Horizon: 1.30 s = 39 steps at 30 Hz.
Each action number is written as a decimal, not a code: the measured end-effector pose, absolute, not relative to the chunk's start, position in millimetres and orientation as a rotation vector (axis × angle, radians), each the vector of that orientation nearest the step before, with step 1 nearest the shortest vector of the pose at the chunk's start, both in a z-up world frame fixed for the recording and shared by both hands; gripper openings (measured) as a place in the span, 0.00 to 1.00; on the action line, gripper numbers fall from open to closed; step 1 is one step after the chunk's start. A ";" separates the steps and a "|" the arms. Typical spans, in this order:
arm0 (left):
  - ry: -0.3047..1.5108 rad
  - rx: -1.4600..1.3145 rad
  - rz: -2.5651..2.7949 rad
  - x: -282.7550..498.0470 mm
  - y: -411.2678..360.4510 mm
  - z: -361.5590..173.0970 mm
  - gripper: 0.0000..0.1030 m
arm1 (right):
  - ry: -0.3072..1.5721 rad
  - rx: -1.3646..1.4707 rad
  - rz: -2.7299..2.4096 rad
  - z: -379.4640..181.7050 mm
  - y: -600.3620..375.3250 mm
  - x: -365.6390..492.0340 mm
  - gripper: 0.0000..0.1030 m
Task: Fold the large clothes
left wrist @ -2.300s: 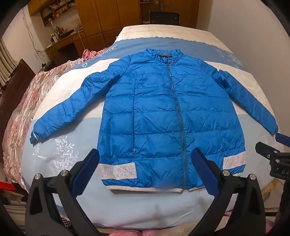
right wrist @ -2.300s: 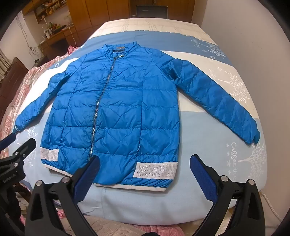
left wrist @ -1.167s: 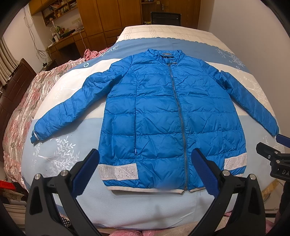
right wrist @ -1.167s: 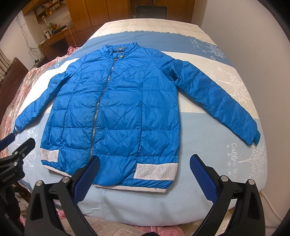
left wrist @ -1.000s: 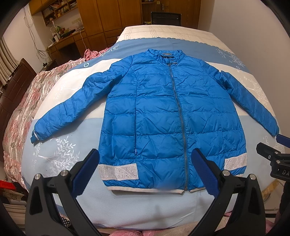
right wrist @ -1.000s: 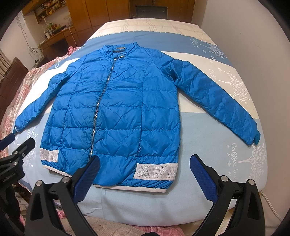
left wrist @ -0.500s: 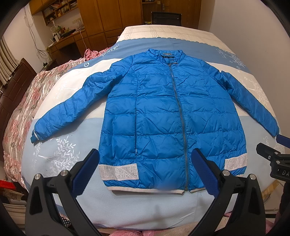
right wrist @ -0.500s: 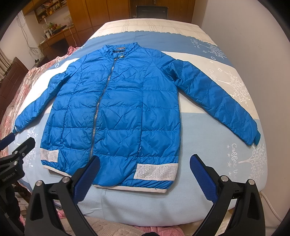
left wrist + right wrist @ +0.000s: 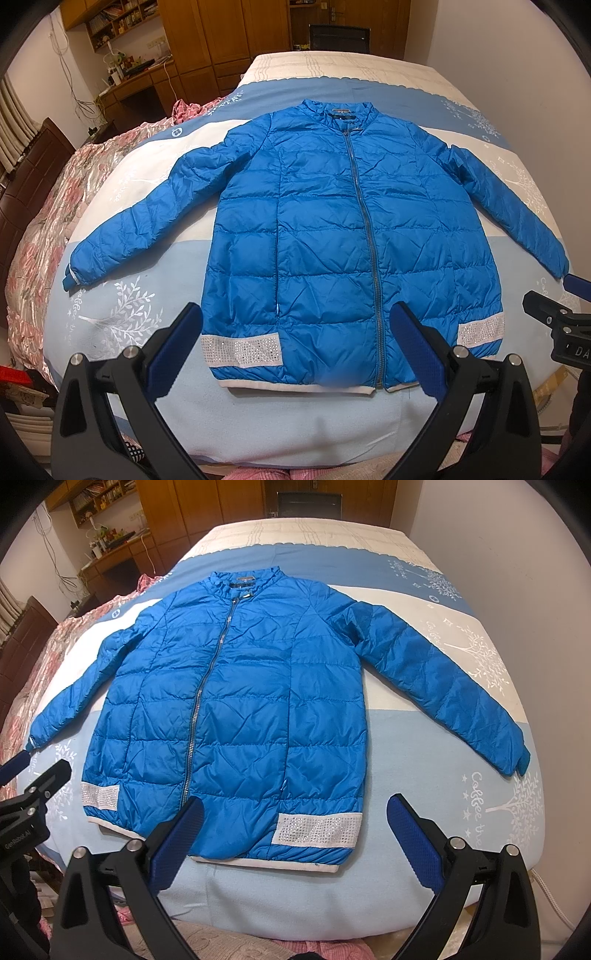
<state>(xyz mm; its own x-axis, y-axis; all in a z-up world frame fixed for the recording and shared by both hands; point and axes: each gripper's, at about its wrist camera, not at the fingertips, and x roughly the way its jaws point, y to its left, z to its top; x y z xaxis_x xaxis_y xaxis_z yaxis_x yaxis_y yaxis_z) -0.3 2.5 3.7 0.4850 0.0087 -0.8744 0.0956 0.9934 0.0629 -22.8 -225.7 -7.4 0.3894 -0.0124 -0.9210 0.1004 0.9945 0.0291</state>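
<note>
Far left: a wooden desk [image 9: 136,79] and wardrobe [image 9: 225,33] beyond a pink floral quilt [image 9: 40,221] bunched along the bed's left side. Left claw [image 9: 295,347] wide open, empty, hovering over the near edge of the bed [image 9: 295,421]. Blue quilted puffer jacket [image 9: 351,236] flat on the striped bedspread, zipped, collar far, hem near, left sleeve [image 9: 147,221] angled out toward the quilt. Likely light, soft and puffy, with a slick shell apt to slide and spring back from a crease; best pinched at firm edges: cuffs, the white hem band [image 9: 306,386], shoulder seams. Glittery hem patches [image 9: 317,829] probably stiffer, a poor place for a fold line. Right sleeve [image 9: 443,690] spread toward the right, cuff close to the bed's edge by the wall [image 9: 517,572]. Right claw [image 9: 295,829] likewise open and empty, near the hem. Nothing on the jacket; only the quilt crowding the left cuff and scant room at the right.
</note>
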 end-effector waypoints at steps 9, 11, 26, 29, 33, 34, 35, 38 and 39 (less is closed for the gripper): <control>1.064 0.108 -0.052 -0.5 2.7 3.8 0.97 | 1.169 0.084 -0.072 -6.7 -226.3 -21.4 0.96; 1.064 0.108 -0.052 -0.6 2.9 4.0 0.97 | 1.168 0.084 -0.071 -6.8 -226.3 -21.4 0.96; 1.063 0.112 -0.052 -0.7 2.7 4.5 0.97 | 1.166 0.088 -0.074 -8.2 -227.7 -17.1 0.96; 1.062 0.115 -0.052 0.3 3.5 4.0 0.97 | 1.164 0.096 -0.073 -9.0 -230.1 -19.5 0.96; 1.064 0.126 -0.054 5.0 -0.4 3.5 0.97 | 1.150 0.107 -0.076 -8.9 -236.1 -19.7 0.96; 1.064 0.131 -0.054 6.7 -4.2 2.9 0.97 | 1.142 0.114 -0.077 -8.6 -238.9 -19.4 0.96; 1.063 0.138 -0.057 9.1 -7.2 2.9 0.97 | 1.137 0.120 -0.076 -8.3 -241.6 -19.4 0.96; 1.057 0.153 -0.064 15.7 -15.3 3.2 0.97 | 1.111 0.145 -0.085 -9.2 -256.7 -17.1 0.96; 1.047 0.164 -0.069 19.8 -20.3 4.5 0.97 | 1.097 0.151 -0.101 -9.3 -265.1 -16.8 0.96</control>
<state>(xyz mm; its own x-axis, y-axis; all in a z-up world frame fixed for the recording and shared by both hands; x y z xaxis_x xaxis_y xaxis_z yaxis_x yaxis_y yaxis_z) 19.8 -20.3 4.5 0.4996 0.0214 -0.8660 0.1351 0.9855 0.1023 -16.8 -265.1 -9.3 0.4531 -0.0074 -0.8914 0.1562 0.9851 0.0713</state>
